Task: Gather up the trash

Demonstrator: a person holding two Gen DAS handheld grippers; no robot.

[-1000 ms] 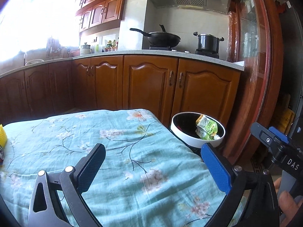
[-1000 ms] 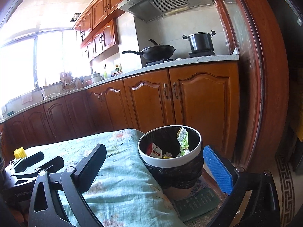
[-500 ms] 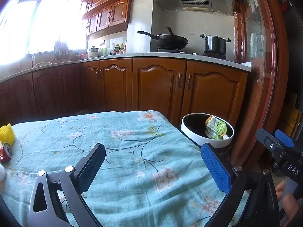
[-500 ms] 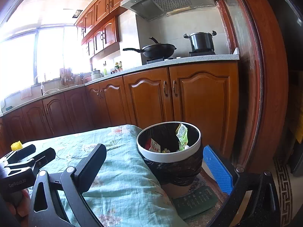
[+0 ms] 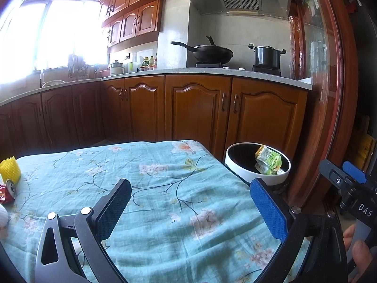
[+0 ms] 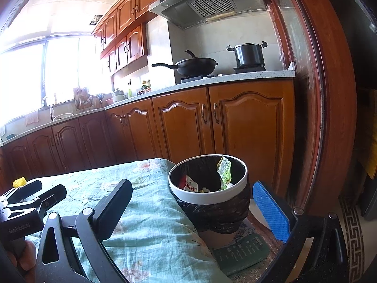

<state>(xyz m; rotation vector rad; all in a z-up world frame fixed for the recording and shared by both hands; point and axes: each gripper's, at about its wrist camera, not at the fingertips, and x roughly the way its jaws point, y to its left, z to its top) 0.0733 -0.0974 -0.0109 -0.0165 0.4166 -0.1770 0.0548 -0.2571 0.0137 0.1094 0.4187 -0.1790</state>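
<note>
While both the left gripper (image 5: 190, 202) and right gripper (image 6: 193, 202) hover wide apart, holding nothing, the white-rimmed, black-lined trash bin (image 6: 208, 198) stands just right of the floral teal-clothed bench (image 5: 153, 188), a crumpled green wrapper (image 5: 267, 162) inside.

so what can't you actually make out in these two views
- Red can, left wrist view: cut off by the left edge, label unreadable.
- Bin contents, right wrist view: lower layers hidden by its wall and the green wrapper.
- Window, left wrist view: blown out by glare.
</note>
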